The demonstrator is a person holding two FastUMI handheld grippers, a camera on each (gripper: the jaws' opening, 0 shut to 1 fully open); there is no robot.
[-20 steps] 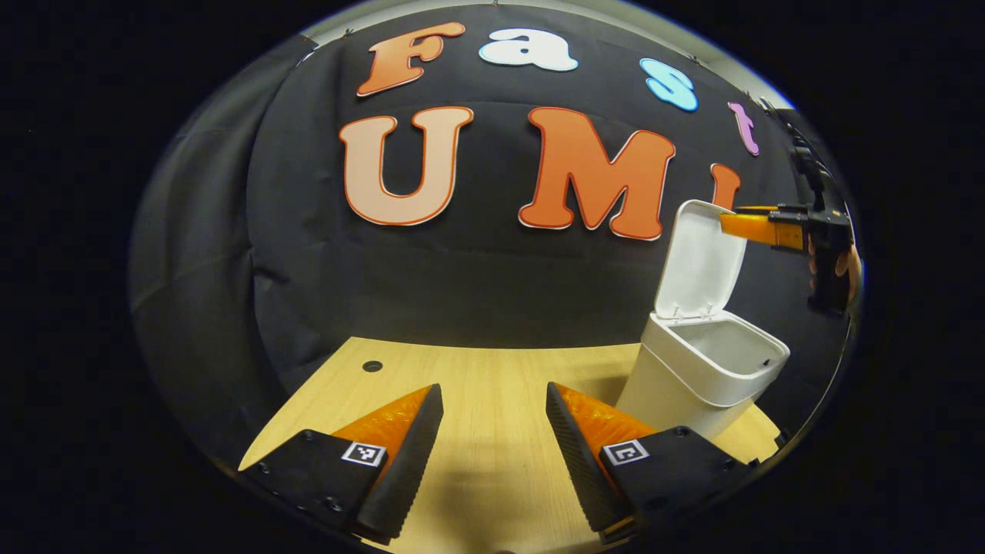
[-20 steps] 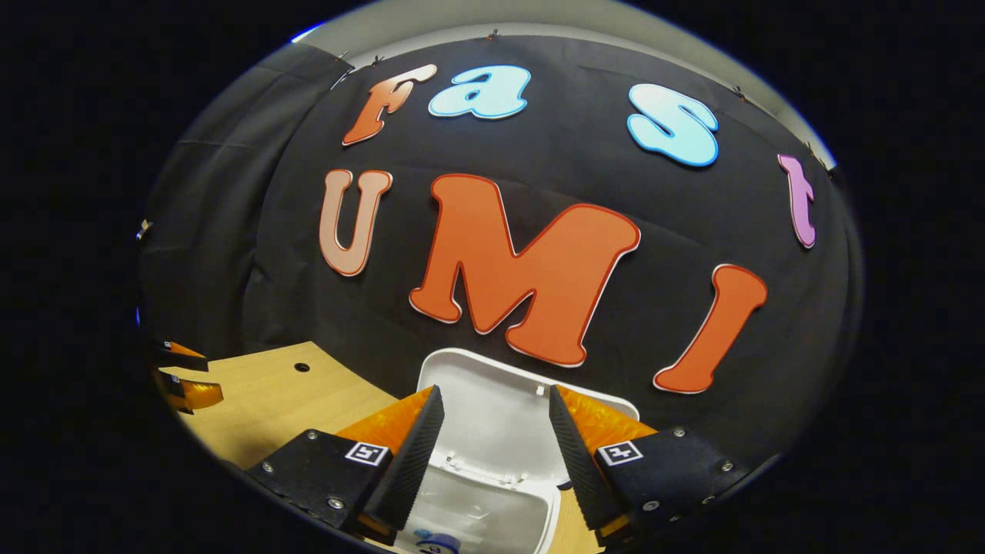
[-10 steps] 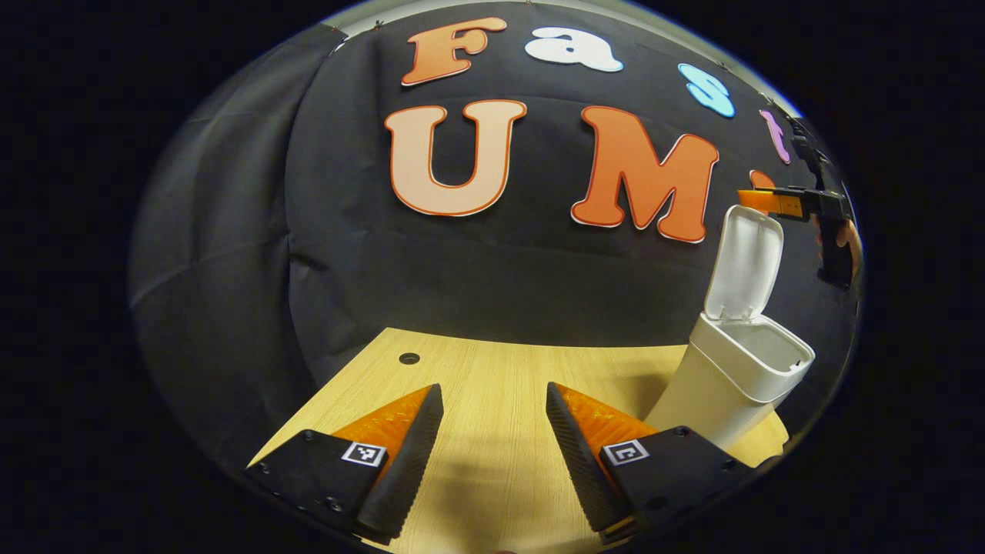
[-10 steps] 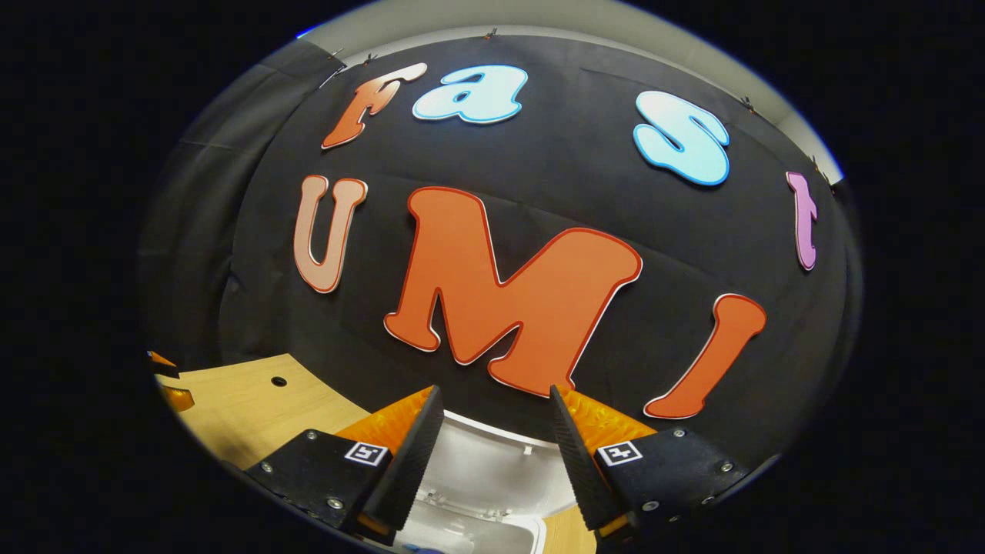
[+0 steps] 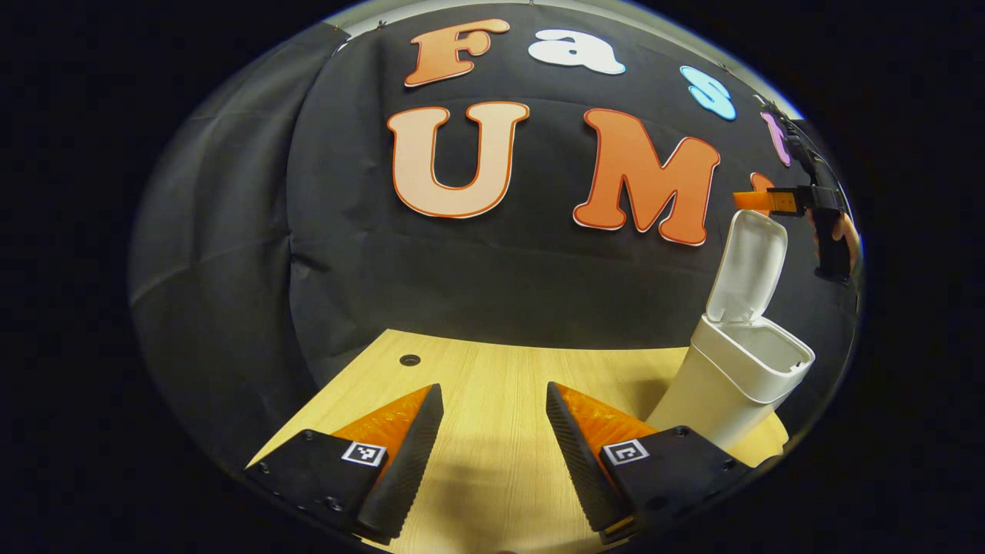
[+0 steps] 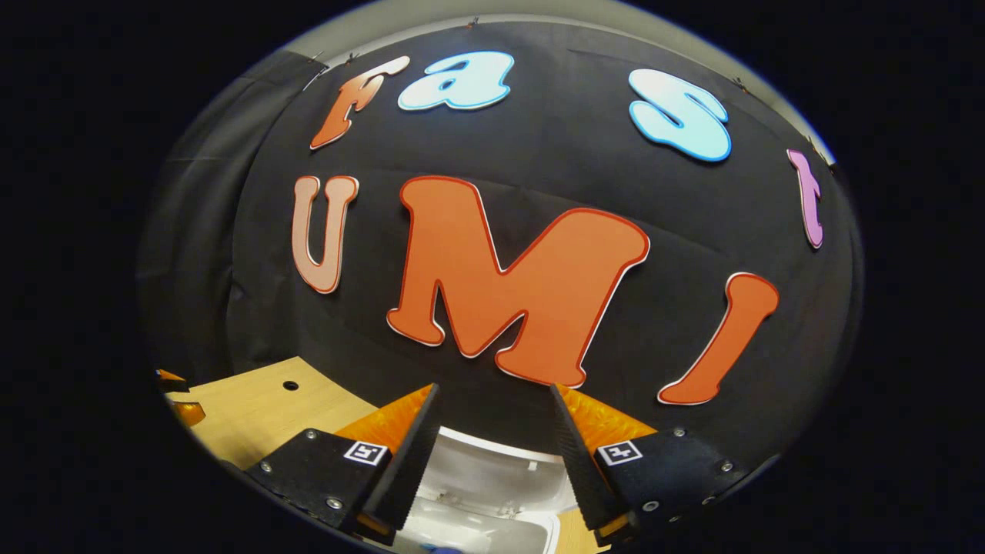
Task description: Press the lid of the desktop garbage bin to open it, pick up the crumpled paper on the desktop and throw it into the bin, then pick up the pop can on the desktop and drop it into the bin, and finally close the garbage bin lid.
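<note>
The white garbage bin (image 5: 727, 385) stands at the right of the wooden desk (image 5: 492, 369) in the left gripper view, its lid (image 5: 748, 265) raised almost upright. My left gripper (image 5: 492, 400) hovers open over bare desk, left of the bin, with nothing between its fingers. Just above the lid's top edge is my right gripper (image 5: 750, 201), held by a hand (image 5: 845, 231). In the right gripper view that gripper (image 6: 492, 400) is open, with the lid's inner face (image 6: 492, 481) below its fingertips and the bin's opening (image 6: 477, 535) at the bottom edge.
A small round hole (image 5: 409, 360) marks the desk's far left. The black cloth wall rises close behind the desk and bin. The left gripper's fingertips (image 6: 185, 412) peek in at the left edge of the right gripper view.
The left gripper view swung left a second ago, shifting the bin toward the right edge, then held still. The right gripper rose from inside the lid's span to just above its top edge.
</note>
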